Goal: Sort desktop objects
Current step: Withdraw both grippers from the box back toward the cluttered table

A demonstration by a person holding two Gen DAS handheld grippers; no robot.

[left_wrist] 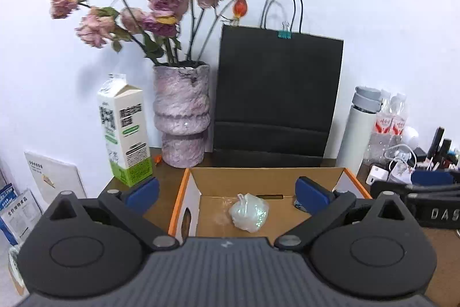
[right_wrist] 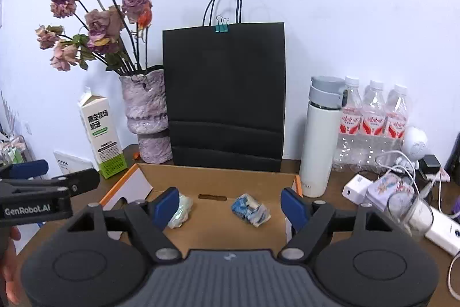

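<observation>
- Cardboard box point(right_wrist: 218, 186) open near the front edge of the surface, both tongs hovering over it.
- Blue-and-white crumpled wad point(right_wrist: 250, 211) inside, straight ahead of right tongs point(right_wrist: 230, 207), spread wide and empty; no clear long axis.
- Pale wad point(left_wrist: 249, 211) between the tips of left tongs point(left_wrist: 227, 193), likewise spread, empty.

We see our right gripper point(right_wrist: 228, 205) with jaws spread wide over an open brown cardboard box point(right_wrist: 218, 177). A crumpled blue-and-white wrapper point(right_wrist: 250, 210) and a pale green crumpled wad point(right_wrist: 181, 210) lie inside. A tall black paper bag point(right_wrist: 225, 94) stands at the counter's back edge.
</observation>
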